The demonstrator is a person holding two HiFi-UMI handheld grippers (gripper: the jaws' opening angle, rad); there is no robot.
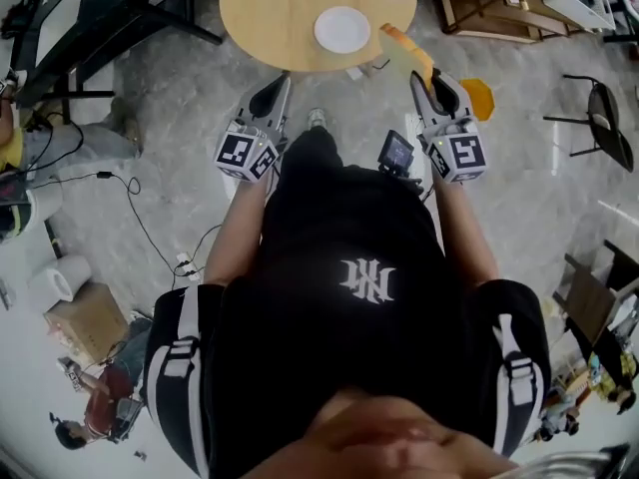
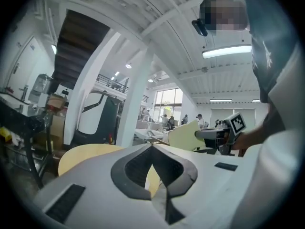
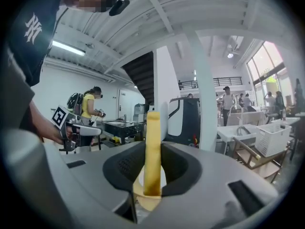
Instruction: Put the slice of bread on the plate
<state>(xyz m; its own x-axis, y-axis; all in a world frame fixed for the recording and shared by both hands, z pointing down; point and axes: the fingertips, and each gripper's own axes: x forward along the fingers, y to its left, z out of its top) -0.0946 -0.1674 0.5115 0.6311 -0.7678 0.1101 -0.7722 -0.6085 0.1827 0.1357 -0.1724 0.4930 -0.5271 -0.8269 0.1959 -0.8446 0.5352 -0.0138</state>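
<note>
A white plate [image 1: 341, 29] lies on the round wooden table [image 1: 270, 18] ahead of me. My right gripper [image 1: 423, 78] is shut on the slice of bread [image 1: 403, 53], which stands on edge between the pads [image 3: 152, 128]. In the head view the slice hangs at the table's near right rim, right of the plate. My left gripper [image 1: 284, 80] is shut and holds nothing, with its tip at the table's near edge, left of the plate. From the left gripper view the bread [image 2: 183, 136] shows flat side on, beyond the touching jaw tips [image 2: 152, 147].
A black chair [image 1: 599, 118] stands at the right, wooden frames [image 1: 489, 3] at the back right, and an orange object [image 1: 477, 96] on the floor by the right gripper. Dark desk legs [image 1: 110, 18] sit left of the table. Cables and a cardboard box [image 1: 85, 317] lie at the left.
</note>
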